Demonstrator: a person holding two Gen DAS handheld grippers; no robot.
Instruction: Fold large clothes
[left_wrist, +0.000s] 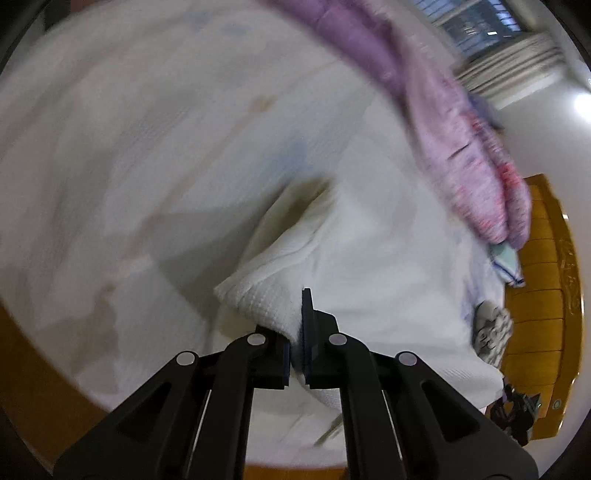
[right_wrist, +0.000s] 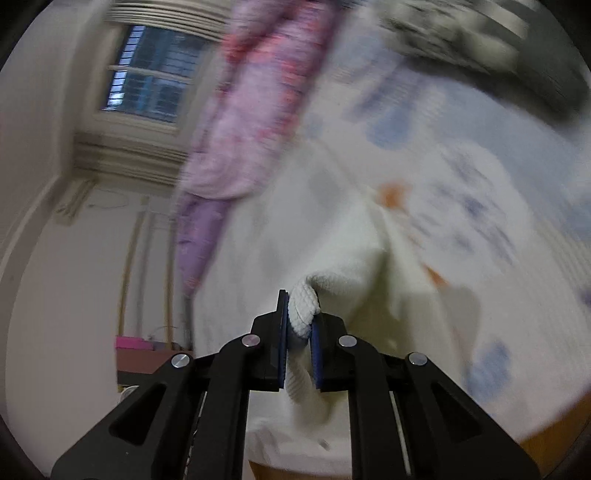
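A large white waffle-knit garment lies spread over a bed. My left gripper is shut on a folded edge of it, which bunches up just ahead of the fingers. In the right wrist view the same white garment is pinched in my right gripper, shut on a thick rolled hem. Both views are blurred by motion.
A pale patterned bedsheet covers the bed, also in the right wrist view. A pink-purple fleece garment lies along the far side, also seen from the right. A wooden headboard is at right. A window is behind.
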